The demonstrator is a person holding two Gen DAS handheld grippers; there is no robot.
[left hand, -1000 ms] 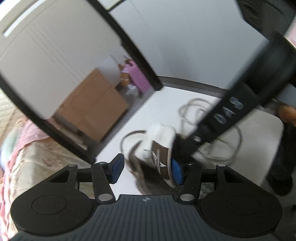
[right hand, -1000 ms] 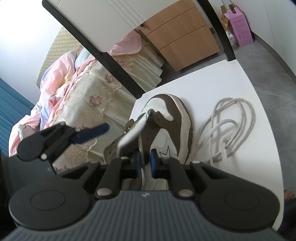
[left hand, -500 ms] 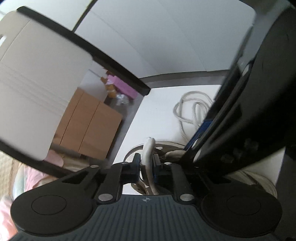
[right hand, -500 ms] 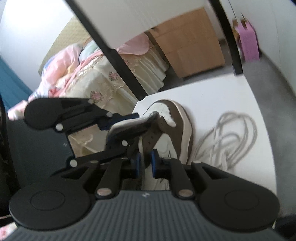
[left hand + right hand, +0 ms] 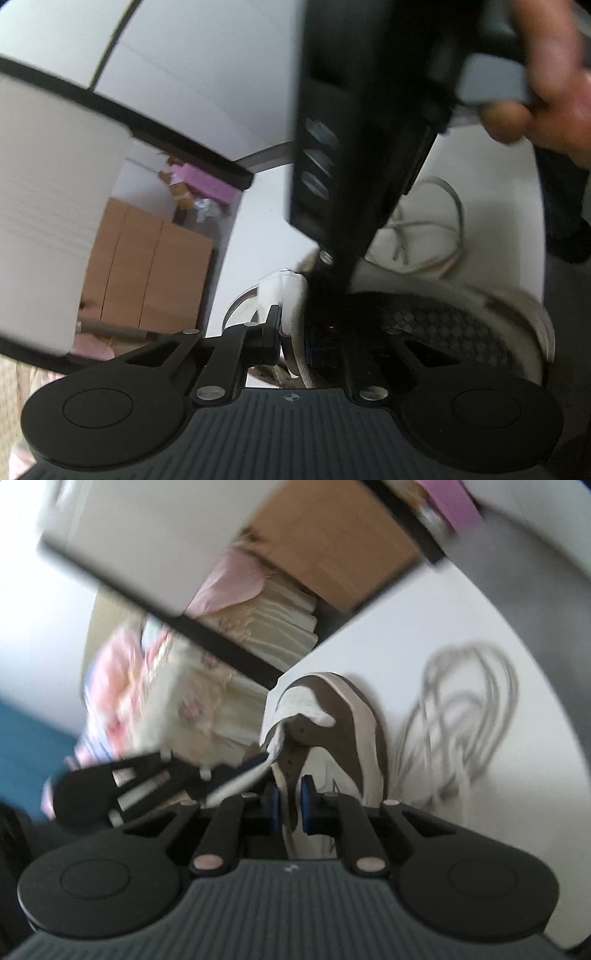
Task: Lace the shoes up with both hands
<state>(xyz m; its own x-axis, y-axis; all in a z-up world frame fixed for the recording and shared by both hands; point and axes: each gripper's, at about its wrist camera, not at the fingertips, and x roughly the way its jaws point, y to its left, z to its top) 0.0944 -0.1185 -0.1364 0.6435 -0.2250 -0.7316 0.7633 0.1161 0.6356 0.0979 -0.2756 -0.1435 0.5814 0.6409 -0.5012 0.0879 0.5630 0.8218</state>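
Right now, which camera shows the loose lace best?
The right wrist view: the lace lies whole in coils on the table, though blurred. In the left wrist view the right gripper hides most of it.

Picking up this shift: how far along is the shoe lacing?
Barely started. Done: the shoe sits on the table. In hand: the left tool grips the tongue; the right tool is closed on the shoe's opening edge. Left: the lace lies loose beside it, unthreaded.

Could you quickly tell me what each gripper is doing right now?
Left gripper: closed on the shoe tongue.
Right gripper: closing on the shoe's collar edge.
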